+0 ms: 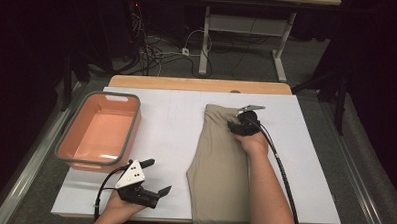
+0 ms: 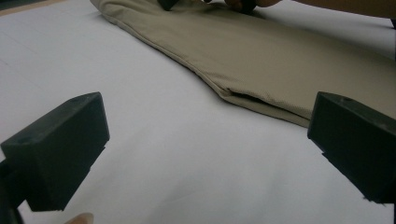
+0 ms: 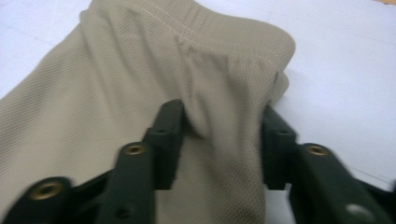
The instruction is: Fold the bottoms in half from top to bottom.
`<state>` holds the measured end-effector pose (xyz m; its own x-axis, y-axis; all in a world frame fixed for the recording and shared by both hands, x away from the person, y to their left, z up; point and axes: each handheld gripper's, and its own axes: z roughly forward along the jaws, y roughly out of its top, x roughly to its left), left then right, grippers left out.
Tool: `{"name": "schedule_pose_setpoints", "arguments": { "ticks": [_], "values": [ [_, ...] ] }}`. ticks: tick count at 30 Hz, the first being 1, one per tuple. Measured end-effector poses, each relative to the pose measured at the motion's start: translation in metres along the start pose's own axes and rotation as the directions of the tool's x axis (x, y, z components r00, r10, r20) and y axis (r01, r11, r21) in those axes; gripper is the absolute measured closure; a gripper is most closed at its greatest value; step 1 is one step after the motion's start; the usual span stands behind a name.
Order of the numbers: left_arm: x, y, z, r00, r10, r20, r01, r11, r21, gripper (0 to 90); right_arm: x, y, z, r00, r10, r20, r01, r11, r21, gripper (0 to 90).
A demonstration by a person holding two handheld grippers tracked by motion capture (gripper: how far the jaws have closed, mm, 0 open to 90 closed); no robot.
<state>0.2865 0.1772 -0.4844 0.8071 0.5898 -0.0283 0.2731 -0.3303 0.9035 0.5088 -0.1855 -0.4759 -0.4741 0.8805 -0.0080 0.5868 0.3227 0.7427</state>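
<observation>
I have the right claw [image 1: 240, 124] down on the khaki shorts [image 1: 219, 168], near their far end by the elastic waistband [image 3: 224, 39]. In the right gripper view its two black jaws stand partly closed with a raised ridge of the mesh fabric bunched between them; both pads press into the cloth, so I read it as a pinch on that fold (the jaws sit about a fold's width apart, not fully together). The waistband edge lies just beyond the jaw tips, gathered and slightly lifted off the white sheet.

The shorts lie flat and lengthwise on the white worktop [image 1: 310, 161], right of centre, waistband toward the far edge and the leg end hanging off the near edge beside my right forearm [image 1: 266, 194].

My left claw [image 1: 151, 178] rests low near the front left part of the worktop, well apart from the shorts. Its jaws are spread wide and hold nothing; in the left gripper view only bare white surface lies between them, with the hem of the shorts [image 2: 261, 100] farther off.

An orange tub [image 1: 101, 131] with a grey rim sits at the left side of the worktop, beyond the left claw.
</observation>
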Motion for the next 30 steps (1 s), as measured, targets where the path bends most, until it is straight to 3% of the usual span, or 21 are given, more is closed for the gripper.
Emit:
{"name": "schedule_pose_setpoints", "arguments": {
  "ticks": [5, 12, 18, 23, 30],
  "values": [
    [0.000, 0.000, 0.000, 1.0000, -0.001, -0.001, 0.001, 1.0000, -0.002, 0.0, 0.004, 0.000, 0.000, 0.9987, -0.007, -0.051, 0.007, 1.0000, 0.002, 84.9],
    [0.001, 0.000, -0.001, 0.9999, -0.014, -0.001, 0.014, 0.9999, -0.008, 0.0, 0.007, 0.007, -0.008, 0.9989, -0.010, -0.046, 0.012, 0.9995, 0.030, 87.6],
    [0.002, 0.000, -0.001, 0.9998, -0.016, 0.010, 0.016, 0.9998, -0.010, 0.0, 0.023, 0.011, -0.033, 0.9973, -0.060, -0.042, 0.059, 0.9981, -0.015, 87.5],
    [0.002, -0.001, -0.001, 0.9998, -0.019, 0.010, 0.020, 0.9997, -0.012, 0.0, 0.034, 0.009, -0.057, 0.9948, -0.073, -0.070, 0.069, 0.9955, -0.065, 87.6],
    [0.003, -0.001, -0.002, 0.9996, -0.022, 0.015, 0.022, 0.9997, -0.013, 0.0, 0.054, 0.001, -0.101, 0.9864, -0.119, -0.113, 0.099, 0.9806, -0.169, 87.5]
  ]
}}
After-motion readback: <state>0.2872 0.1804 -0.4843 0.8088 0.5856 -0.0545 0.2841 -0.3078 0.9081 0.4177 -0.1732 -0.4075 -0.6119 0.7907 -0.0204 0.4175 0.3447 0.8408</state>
